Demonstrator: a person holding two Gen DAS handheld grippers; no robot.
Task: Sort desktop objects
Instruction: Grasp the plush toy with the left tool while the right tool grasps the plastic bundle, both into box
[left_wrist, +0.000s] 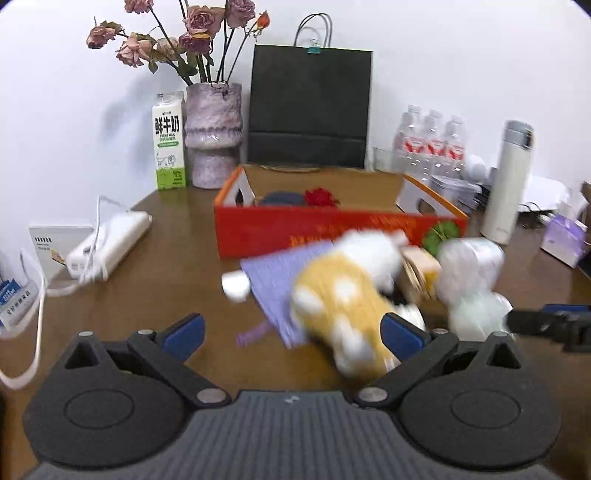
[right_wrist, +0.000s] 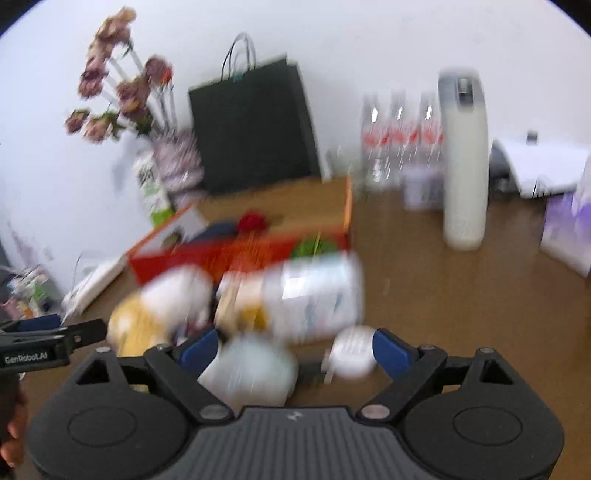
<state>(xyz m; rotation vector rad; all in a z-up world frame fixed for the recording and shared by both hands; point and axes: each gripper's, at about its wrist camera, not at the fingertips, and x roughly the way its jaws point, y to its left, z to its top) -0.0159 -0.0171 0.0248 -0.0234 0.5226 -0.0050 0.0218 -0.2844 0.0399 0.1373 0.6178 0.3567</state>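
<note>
An orange-red cardboard box (left_wrist: 332, 232) stands open at mid-table, with a dark blue item and a red rose (left_wrist: 320, 196) inside. In front of it lies a blurred pile: a yellow and white plush toy (left_wrist: 343, 295), a purple cloth (left_wrist: 273, 280), a small white cap (left_wrist: 236, 286) and a white bottle (left_wrist: 469, 266). My left gripper (left_wrist: 291, 323) is open, its right finger beside the plush. My right gripper (right_wrist: 295, 339) is open over a white rounded thing (right_wrist: 251, 373) and a round white lid (right_wrist: 352, 352), gripping neither. A white jar (right_wrist: 317, 291) lies just beyond.
Along the back wall stand a milk carton (left_wrist: 169, 140), a vase of dried roses (left_wrist: 212, 133), a black paper bag (left_wrist: 310, 107), water bottles (left_wrist: 428, 144) and a white thermos (left_wrist: 509, 184). A white power strip (left_wrist: 110, 243) lies left, a purple tissue pack (left_wrist: 565, 240) right.
</note>
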